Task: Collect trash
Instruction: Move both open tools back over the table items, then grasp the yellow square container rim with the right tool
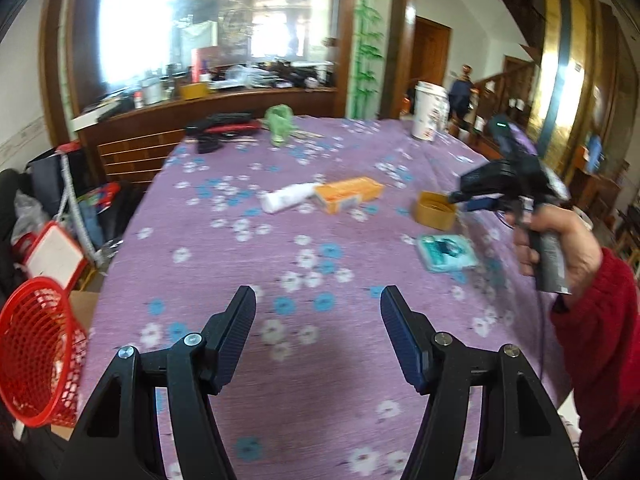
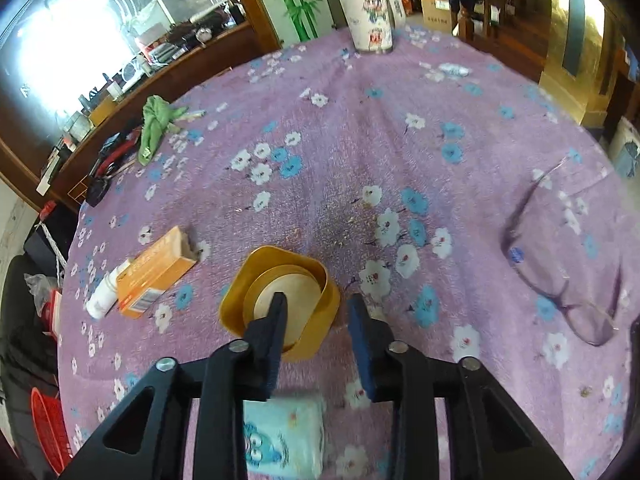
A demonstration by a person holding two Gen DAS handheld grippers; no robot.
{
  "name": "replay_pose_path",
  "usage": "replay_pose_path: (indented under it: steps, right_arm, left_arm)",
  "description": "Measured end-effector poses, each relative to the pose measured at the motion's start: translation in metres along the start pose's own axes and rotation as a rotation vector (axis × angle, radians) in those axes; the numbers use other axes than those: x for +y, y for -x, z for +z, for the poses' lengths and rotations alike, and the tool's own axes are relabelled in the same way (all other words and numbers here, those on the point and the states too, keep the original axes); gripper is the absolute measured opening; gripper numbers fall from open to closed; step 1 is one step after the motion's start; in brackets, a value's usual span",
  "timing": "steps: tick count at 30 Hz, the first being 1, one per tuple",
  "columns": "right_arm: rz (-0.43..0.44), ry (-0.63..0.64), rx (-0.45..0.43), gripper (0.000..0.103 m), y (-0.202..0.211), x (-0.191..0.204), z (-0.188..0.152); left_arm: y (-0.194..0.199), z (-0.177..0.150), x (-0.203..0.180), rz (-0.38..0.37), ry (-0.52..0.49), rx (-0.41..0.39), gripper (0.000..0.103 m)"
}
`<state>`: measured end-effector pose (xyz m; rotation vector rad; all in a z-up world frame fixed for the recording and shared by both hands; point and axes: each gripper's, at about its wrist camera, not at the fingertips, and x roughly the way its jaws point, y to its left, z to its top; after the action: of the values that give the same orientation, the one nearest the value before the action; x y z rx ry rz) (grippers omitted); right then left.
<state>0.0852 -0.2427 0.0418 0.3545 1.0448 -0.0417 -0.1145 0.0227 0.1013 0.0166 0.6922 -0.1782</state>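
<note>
On the purple flowered tablecloth [image 1: 320, 208] lie an orange carton [image 1: 349, 193], a white bottle [image 1: 286, 197], a gold square tub [image 1: 435, 210] and a light blue tissue pack [image 1: 446, 253]. My left gripper [image 1: 318, 316] is open and empty above the near table. My right gripper [image 2: 316, 320] is open, its left finger inside the gold tub [image 2: 280, 304] and its right finger outside the tub's wall. The carton [image 2: 158, 272] and bottle [image 2: 103, 292] lie to its left, the tissue pack [image 2: 284, 436] under it. A red mesh basket [image 1: 36, 356] stands off the table's left edge.
A white printed cup [image 2: 368, 4] stands at the far side. A green cloth [image 2: 154, 124] and black items [image 1: 224, 128] lie at the far left. Clear glasses [image 2: 560, 264] lie at the right. Clutter fills the floor at the left [image 1: 52, 220].
</note>
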Motion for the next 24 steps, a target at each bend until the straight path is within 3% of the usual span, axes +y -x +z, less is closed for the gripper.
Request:
replay_pose_path:
  steps: [3, 9, 14, 16, 19, 24]
  right_arm:
    - [-0.008, 0.014, 0.015, 0.017, -0.011, 0.000, -0.002]
    - [-0.011, 0.076, 0.012, 0.009, -0.017, 0.002, -0.005]
    - [0.001, 0.107, 0.006, 0.008, -0.023, 0.002, -0.009]
    - [0.045, 0.090, 0.001, 0.008, -0.022, -0.001, -0.010]
    - [0.154, 0.061, -0.064, 0.008, -0.006, -0.008, -0.012]
    - [0.191, 0.030, -0.217, 0.008, 0.024, -0.025, -0.011]
  left_arm:
    - [-0.006, 0.001, -0.015, -0.013, -0.028, 0.014, 0.064]
    - [-0.022, 0.000, -0.038, -0.033, -0.067, 0.051, 0.064]
    - [-0.030, 0.000, -0.051, -0.049, -0.084, 0.075, 0.064]
    - [-0.033, 0.000, -0.054, -0.056, -0.091, 0.083, 0.064]
    - [-0.040, 0.005, -0.061, -0.085, -0.104, 0.101, 0.064]
    - [-0.062, 0.017, -0.080, -0.154, -0.117, 0.144, 0.072]
